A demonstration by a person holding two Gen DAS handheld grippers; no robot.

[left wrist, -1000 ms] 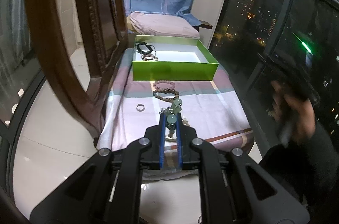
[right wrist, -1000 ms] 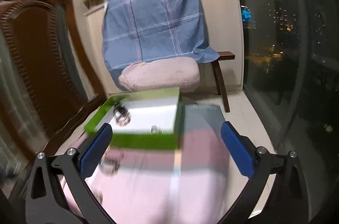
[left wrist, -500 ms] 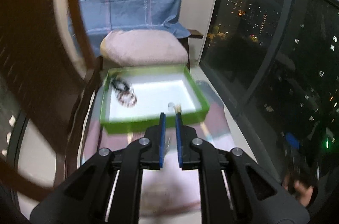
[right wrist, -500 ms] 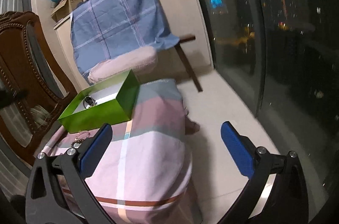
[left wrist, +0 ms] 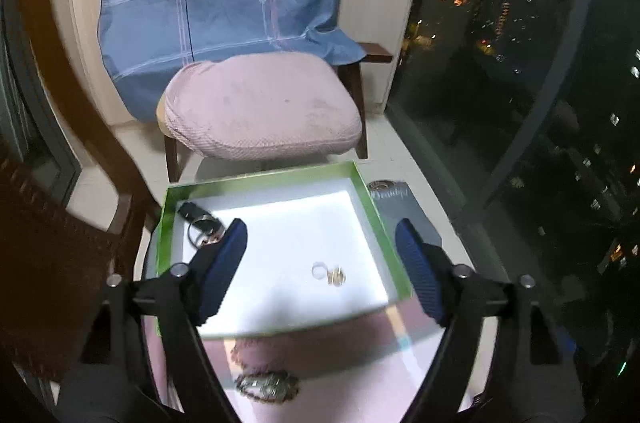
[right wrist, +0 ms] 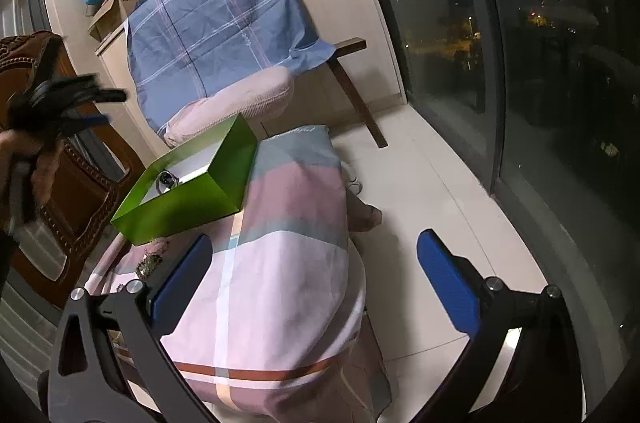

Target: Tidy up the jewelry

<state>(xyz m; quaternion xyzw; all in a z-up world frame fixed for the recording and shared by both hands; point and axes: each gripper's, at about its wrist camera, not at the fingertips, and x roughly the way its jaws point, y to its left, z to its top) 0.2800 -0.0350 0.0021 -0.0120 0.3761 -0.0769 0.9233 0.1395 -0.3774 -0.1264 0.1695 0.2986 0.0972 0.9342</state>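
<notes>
Currently the left gripper [left wrist: 320, 243] is held over the green box [left wrist: 362, 191], jaws spread and empty; small pieces [left wrist: 330, 273] lie inside. Bead bracelets [left wrist: 266, 385] are left on the desk cloth [right wrist: 280, 243]. Right gripper [right wrist: 312, 279] jaws spread, idle. Likely next: bracelets to be pinched.

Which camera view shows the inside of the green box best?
The left wrist view. It looks down into the green box, showing its white floor with small rings and a dark bracelet. The right wrist view shows mostly its outer walls and little of the inside.
</notes>
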